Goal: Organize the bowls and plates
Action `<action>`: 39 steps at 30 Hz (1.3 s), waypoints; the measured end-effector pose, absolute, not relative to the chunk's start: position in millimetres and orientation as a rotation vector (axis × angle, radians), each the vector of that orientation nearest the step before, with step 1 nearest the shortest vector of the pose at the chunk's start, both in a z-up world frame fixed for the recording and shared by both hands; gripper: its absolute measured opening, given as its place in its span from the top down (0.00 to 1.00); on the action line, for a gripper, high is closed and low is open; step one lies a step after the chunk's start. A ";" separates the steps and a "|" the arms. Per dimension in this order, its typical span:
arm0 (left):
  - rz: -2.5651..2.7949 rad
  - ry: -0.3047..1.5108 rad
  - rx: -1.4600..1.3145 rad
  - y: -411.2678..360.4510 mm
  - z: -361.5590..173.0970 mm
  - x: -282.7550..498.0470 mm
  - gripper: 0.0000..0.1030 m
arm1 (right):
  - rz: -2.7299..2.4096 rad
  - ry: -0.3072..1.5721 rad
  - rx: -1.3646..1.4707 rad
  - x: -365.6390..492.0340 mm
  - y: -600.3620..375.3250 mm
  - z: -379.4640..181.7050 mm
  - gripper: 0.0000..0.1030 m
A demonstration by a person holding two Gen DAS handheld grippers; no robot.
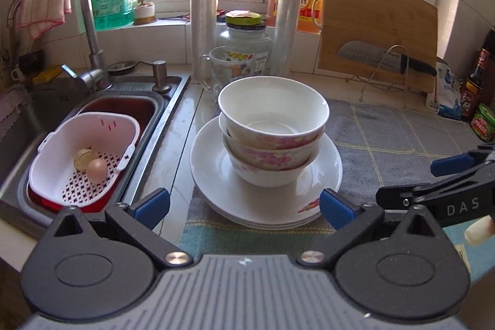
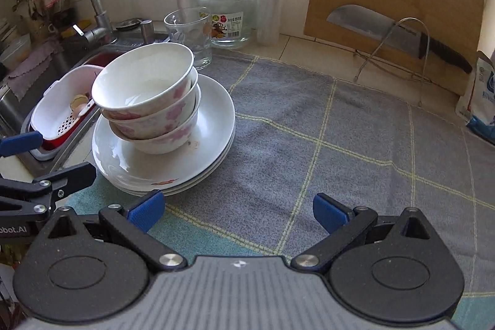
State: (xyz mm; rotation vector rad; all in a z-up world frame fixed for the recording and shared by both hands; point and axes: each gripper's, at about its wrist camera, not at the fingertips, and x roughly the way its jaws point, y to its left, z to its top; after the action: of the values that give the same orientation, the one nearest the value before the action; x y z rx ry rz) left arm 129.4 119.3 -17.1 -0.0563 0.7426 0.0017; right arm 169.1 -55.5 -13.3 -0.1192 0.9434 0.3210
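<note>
Both spread wide and empty, the left claw [image 1: 244, 204] and right claw [image 2: 238, 212] hovered near three nested white floral bowls [image 1: 272, 129] stacked on white plates [image 1: 216, 175] atop the grey checked cloth [image 2: 324, 129] covering the tabletop.

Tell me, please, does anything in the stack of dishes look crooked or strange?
Yes. The three bowls on the plates are not nested straight: the stack leans, with the top bowl tilted and shifted. Nothing looks broken or spilled.
</note>
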 end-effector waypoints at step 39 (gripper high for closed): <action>0.116 0.708 -0.055 80.3 40.6 89.7 0.01 | 0.277 0.821 -0.077 127.5 -85.1 39.9 0.00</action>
State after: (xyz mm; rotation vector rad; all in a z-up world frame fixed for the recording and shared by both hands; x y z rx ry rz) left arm 89.7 80.3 40.6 -0.0551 0.7075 0.1156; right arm 127.5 -85.1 39.9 -0.0772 0.8206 0.2774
